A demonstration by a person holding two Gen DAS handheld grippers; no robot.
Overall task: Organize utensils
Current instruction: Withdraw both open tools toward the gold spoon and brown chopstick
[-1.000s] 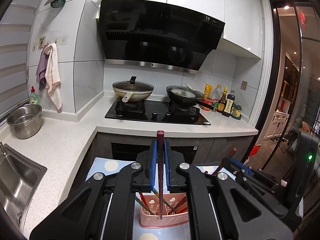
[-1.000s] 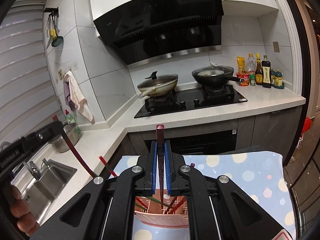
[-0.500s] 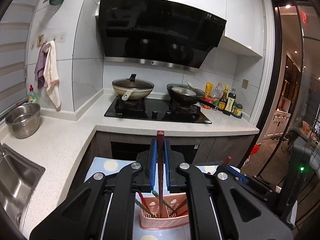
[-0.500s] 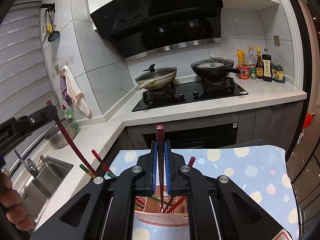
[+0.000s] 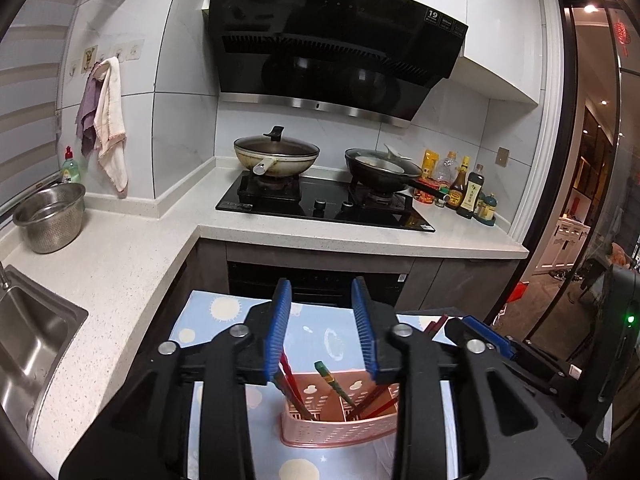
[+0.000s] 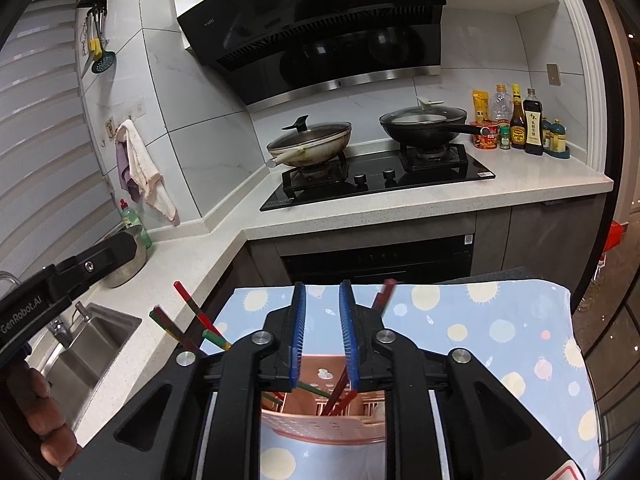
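Observation:
A pink perforated utensil basket (image 5: 340, 426) stands on a blue patterned cloth (image 5: 316, 332) right below both grippers; it also shows in the right wrist view (image 6: 324, 426). Several red, dark and green chopsticks (image 5: 332, 380) lean inside it, and their ends stick out to the left in the right wrist view (image 6: 188, 308). My left gripper (image 5: 322, 332) is open and empty above the basket. My right gripper (image 6: 323, 332) is open and empty above it too. The other gripper's body shows at the right in the left wrist view (image 5: 500, 348).
The cloth (image 6: 480, 320) covers a small table in front of the L-shaped counter (image 5: 120, 264). A sink (image 5: 28, 344) and steel bowl (image 5: 52, 216) sit at the left. A hob with two pans (image 5: 276, 156) and sauce bottles (image 5: 468, 192) stands behind.
Both grippers were shut on a dark red chopstick each. Both have opened, and the chopsticks have dropped into the basket.

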